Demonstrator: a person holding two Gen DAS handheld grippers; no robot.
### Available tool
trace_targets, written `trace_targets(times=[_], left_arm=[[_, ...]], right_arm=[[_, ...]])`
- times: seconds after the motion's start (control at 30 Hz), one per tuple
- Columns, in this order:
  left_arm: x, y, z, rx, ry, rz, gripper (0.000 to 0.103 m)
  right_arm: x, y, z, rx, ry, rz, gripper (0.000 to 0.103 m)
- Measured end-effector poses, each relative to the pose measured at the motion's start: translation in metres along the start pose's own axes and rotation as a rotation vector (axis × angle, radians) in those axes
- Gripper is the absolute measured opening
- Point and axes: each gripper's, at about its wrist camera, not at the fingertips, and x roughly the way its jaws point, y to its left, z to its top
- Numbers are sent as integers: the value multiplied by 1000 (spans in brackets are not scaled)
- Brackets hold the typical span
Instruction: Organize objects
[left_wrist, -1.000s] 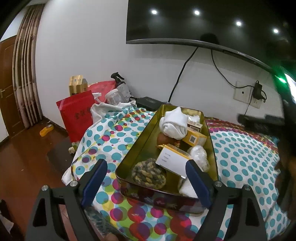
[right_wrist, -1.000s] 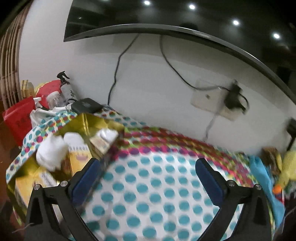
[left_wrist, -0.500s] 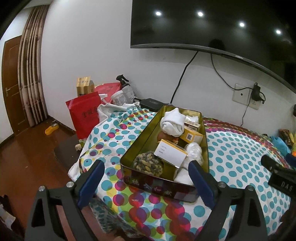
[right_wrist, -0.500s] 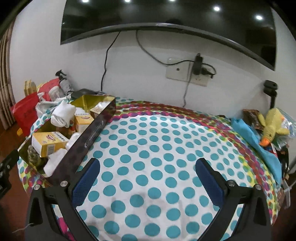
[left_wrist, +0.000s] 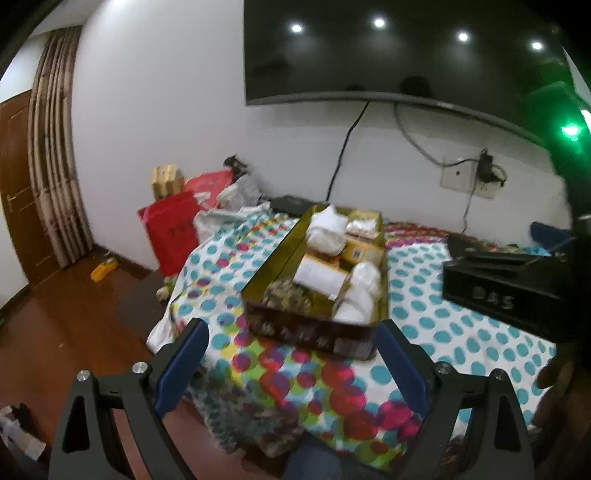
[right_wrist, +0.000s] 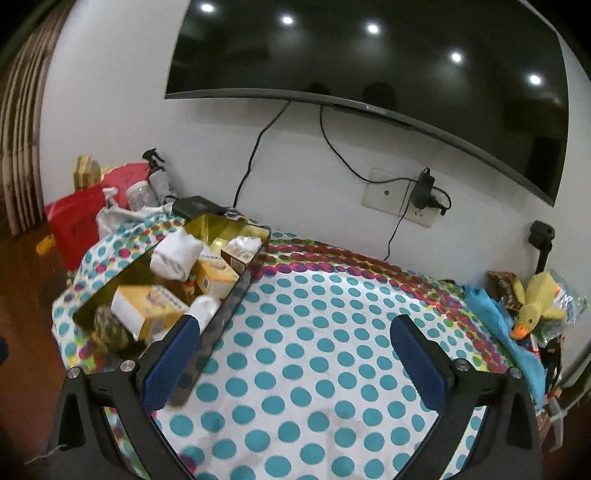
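Left tongs (left_wrist: 288, 358) standing wide apart, released, nothing between the blue pads, hanging just short of the near end of the gold tin (left_wrist: 280, 254). Tin sitting on the polka-dot cloth (left_wrist: 325, 387) straight ahead of the left tongs, long axis running away toward the wall. Holding, near to far: dark knotted bundle (left_wrist: 286, 295), white-labelled yellow box (left_wrist: 319, 275), clear bagged white items (left_wrist: 360, 291) along the right wall, small yellow box (left_wrist: 360, 253), rolled white cloth (left_wrist: 327, 230).

Right tongs (right_wrist: 295, 362) also spread wide, released, gripping nothing, hovering over the bare dotted cloth (right_wrist: 314, 332). Tin (right_wrist: 236, 291) lying ahead-left of the right tongs, its dark outer wall passing just behind the left pad (right_wrist: 170, 365); contact unclear. Yellow duck plush (right_wrist: 535, 302) lying far right of the right tongs at the cloth's edge, beside a blue cloth (right_wrist: 495, 321).

Black body of the right device (left_wrist: 517, 291) showing at right of the left tongs. Red bag (left_wrist: 171, 232) standing on the floor beyond-left, TV (right_wrist: 369, 62) hanging on the wall ahead.
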Motion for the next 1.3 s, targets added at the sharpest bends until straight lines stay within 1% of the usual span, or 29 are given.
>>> trace_targets(times=[0.03, 0.07, 0.1, 0.27, 0.5, 0.6, 0.63, 0.73, 0.97, 1.1, 1.17, 1.2, 1.23, 1.3], left_arm=[[0, 0, -2, 4, 8, 13, 94], [0, 0, -5, 9, 12, 29, 94], [-2, -1, -7, 11, 14, 34, 94], [-5, -5, -11, 26, 24, 46, 94], [-12, -4, -7, 11, 5, 34, 94], [-14, -4, -6, 1, -3, 8, 94], [-13, -3, -6, -12, 6, -8, 94], [-10, 1, -8, -37, 19, -10, 94], [-11, 0, -8, -32, 22, 8, 94], [-10, 0, -8, -38, 36, 2, 94], [-11, -1, -9, -32, 27, 22, 94], [-11, -1, -9, -31, 23, 13, 94], [-11, -1, -9, -36, 27, -19, 94], [-10, 0, -10, -41, 33, -12, 94]], right_arm=[[-2, 1, -1, -8, 0, 2, 103], [-4, 2, 0, -6, -4, 21, 103], [-6, 3, 2, 0, -11, 42, 103], [-18, 22, 18, -19, -51, 77, 103], [-11, 31, 17, 17, -24, 129, 103], [-12, 32, 17, 32, -26, 143, 103], [-12, 32, 17, 38, -24, 147, 103], [-12, 31, 18, 60, -19, 159, 103], [-15, 34, 18, 60, -13, 158, 103], [-15, 32, 18, 73, -8, 163, 103], [-14, 31, 17, 84, -5, 169, 103], [-14, 30, 17, 87, -3, 171, 103], [-14, 30, 17, 86, -3, 171, 103], [-15, 30, 17, 84, -4, 172, 103]])
